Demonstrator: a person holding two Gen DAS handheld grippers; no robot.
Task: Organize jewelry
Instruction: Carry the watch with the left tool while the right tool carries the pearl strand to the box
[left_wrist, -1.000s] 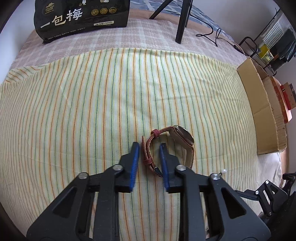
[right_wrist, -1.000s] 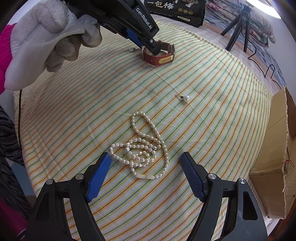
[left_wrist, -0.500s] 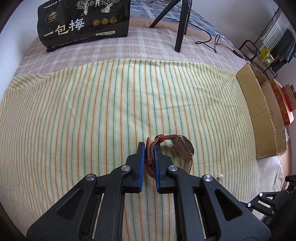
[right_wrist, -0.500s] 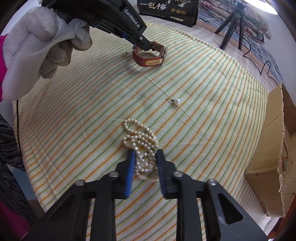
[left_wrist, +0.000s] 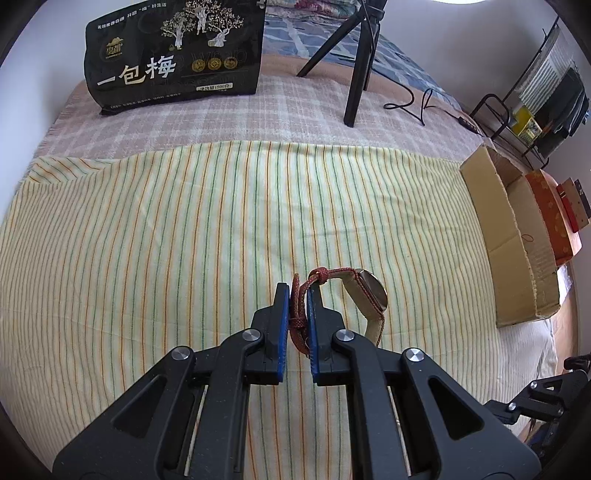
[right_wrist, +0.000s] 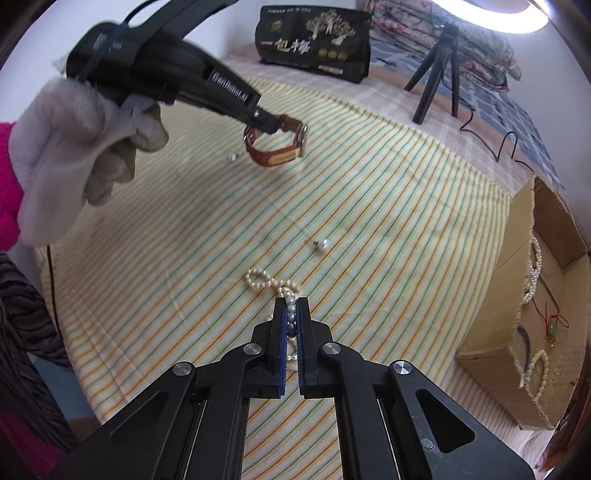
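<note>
My left gripper (left_wrist: 297, 295) is shut on the red strap of a wristwatch (left_wrist: 369, 293); in the right wrist view the left gripper (right_wrist: 271, 123) holds the watch (right_wrist: 280, 153) lifted above the striped cloth (right_wrist: 369, 192). My right gripper (right_wrist: 291, 306) is shut on a pearl necklace (right_wrist: 266, 280), whose loops trail from the fingertips onto the cloth. Two loose pearl earrings lie on the cloth, one (right_wrist: 322, 244) mid-cloth, another (right_wrist: 232, 157) under the watch.
An open cardboard box (right_wrist: 532, 325) holding several jewelry pieces stands at the right edge of the bed; the box (left_wrist: 509, 236) also shows in the left wrist view. A black bag (left_wrist: 173, 55), a tripod (left_wrist: 354, 66) and a cable lie at the back. A gloved hand (right_wrist: 74, 155) holds the left gripper.
The right gripper closed on the pearl necklace and lifted, pulling the loops together. The left gripper closed on the watch strap and raised the watch off the cloth.
</note>
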